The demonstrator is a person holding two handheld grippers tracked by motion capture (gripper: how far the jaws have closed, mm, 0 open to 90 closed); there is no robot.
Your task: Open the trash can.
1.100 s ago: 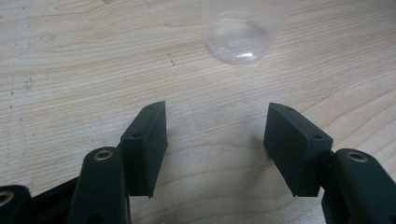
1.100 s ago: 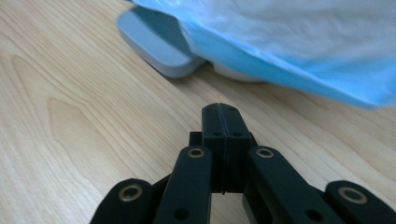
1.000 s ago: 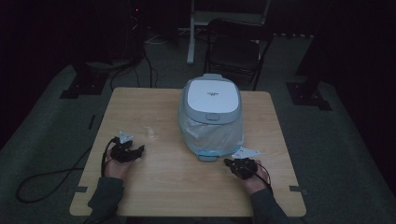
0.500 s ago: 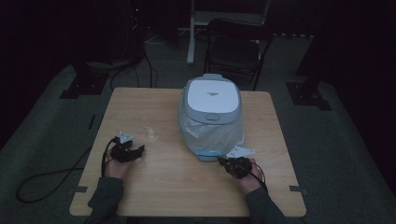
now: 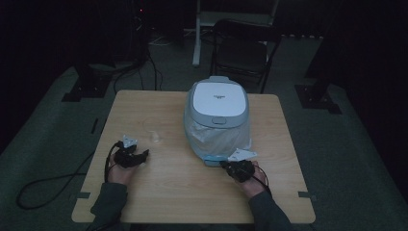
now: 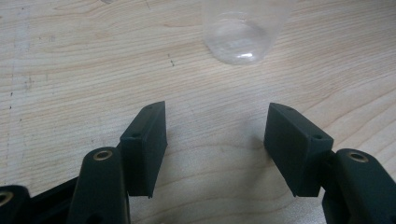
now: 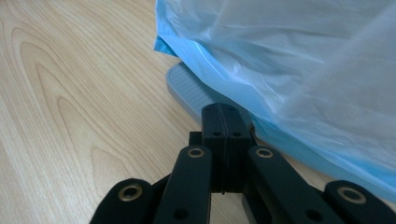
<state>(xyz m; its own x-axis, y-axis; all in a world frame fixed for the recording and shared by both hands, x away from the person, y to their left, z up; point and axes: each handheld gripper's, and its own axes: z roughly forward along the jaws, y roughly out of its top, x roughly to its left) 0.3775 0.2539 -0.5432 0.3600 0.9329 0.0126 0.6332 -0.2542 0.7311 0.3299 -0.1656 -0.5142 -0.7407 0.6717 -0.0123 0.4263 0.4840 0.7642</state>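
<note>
A small pedal bin point(image 5: 217, 113) with a white lid and a pale blue bag liner point(image 5: 216, 137) stands on the wooden table point(image 5: 183, 192). My right gripper point(image 5: 226, 164) is shut with nothing between its jaws. Its tip point(image 7: 225, 109) sits at the grey foot pedal point(image 7: 189, 91), just under the hanging blue bag point(image 7: 289, 60). My left gripper point(image 5: 143, 155) rests low over the table at the left, open and empty point(image 6: 217, 128). A clear plastic cup point(image 6: 243, 28) stands a short way ahead of it, also visible faintly in the high view point(image 5: 154, 132).
A dark folding chair point(image 5: 243, 50) stands behind the table's far edge. A black cable point(image 5: 53, 180) trails from the left gripper off the table's left side to the floor. Bare wood lies between the two grippers.
My right gripper has moved left and forward to the bin's foot pedal. The left gripper has stayed where it was.
</note>
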